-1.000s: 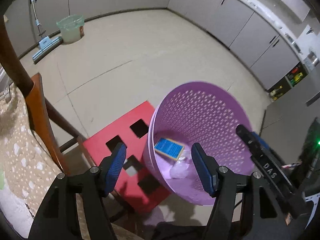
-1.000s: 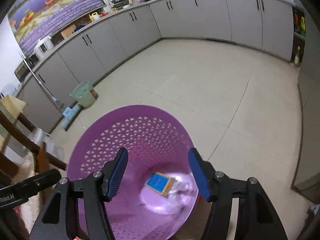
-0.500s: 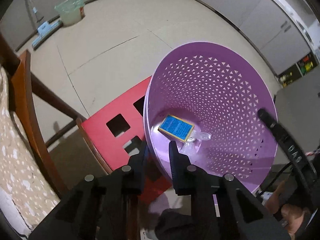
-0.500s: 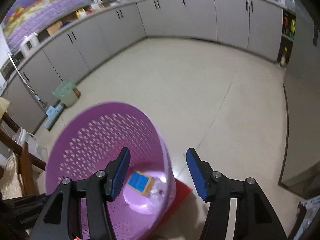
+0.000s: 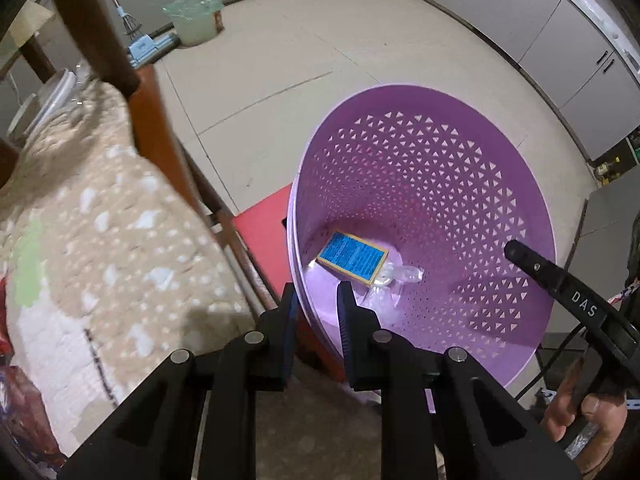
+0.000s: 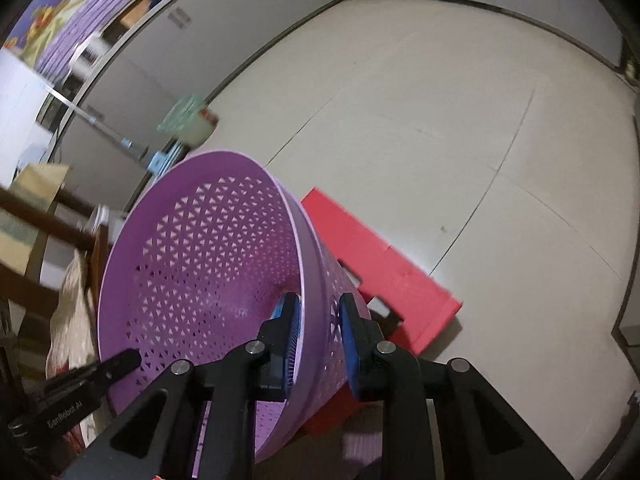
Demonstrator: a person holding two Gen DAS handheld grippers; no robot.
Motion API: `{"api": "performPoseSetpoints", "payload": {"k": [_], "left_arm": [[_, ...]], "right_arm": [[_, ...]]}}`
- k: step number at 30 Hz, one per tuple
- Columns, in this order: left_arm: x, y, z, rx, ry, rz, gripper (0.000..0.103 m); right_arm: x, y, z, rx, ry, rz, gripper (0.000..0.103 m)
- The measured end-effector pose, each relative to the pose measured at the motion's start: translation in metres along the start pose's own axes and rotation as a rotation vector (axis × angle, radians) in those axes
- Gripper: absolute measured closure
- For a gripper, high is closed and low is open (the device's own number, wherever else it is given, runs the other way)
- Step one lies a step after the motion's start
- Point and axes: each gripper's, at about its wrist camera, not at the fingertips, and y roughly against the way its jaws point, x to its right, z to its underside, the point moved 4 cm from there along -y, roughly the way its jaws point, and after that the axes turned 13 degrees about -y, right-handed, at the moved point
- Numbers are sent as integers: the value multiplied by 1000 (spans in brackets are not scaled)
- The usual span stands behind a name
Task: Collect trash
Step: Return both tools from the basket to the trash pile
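Beige tiled floor [image 5: 280, 60] fills the upper half of both views, ringed by grey cabinet doors [image 5: 560, 20]. At the left edge of the left wrist view stands a brown wooden chair [image 5: 152, 120] draped with a speckled beige cloth [image 5: 100, 220].

Lower centre sits the tall purple perforated plastic basket [image 5: 420, 184], resting on a red plastic stool with square holes [image 6: 384, 264]. It leans, probably because both grippers have hold of its rim on opposite sides, ready to carry it.

Both have just clamped shut on it. The left gripper [image 5: 316, 308] is closed on the near rim at bottom centre of its view, one blue pad outside the wall and one inside. The right gripper [image 6: 320, 316] pinches the wall likewise, and its black finger shows at the right edge of the left view.

Trash already lies in the basket's bottom: a flat blue and yellow carton [image 5: 352, 256] with a crumpled clear plastic wrapper [image 5: 396, 280] touching it.

Far off, at upper left, stand a small green-lined bin [image 5: 196, 16] and a mop [image 5: 144, 46].
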Motion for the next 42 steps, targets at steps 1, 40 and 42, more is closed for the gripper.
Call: {"api": "performPoseSetpoints", "payload": {"k": [1,40,42], "left_arm": [[-2,2,2,-2,9,1,84],[-56,233,200,352,13,-397,39],[-70,234,213,346,52,-399,39]], "right_arm": [[0,-1,3,-13,5,-4,81],[-113,131,145,511,446,50,29],[-126,136,154,482,480,20,29]]}}
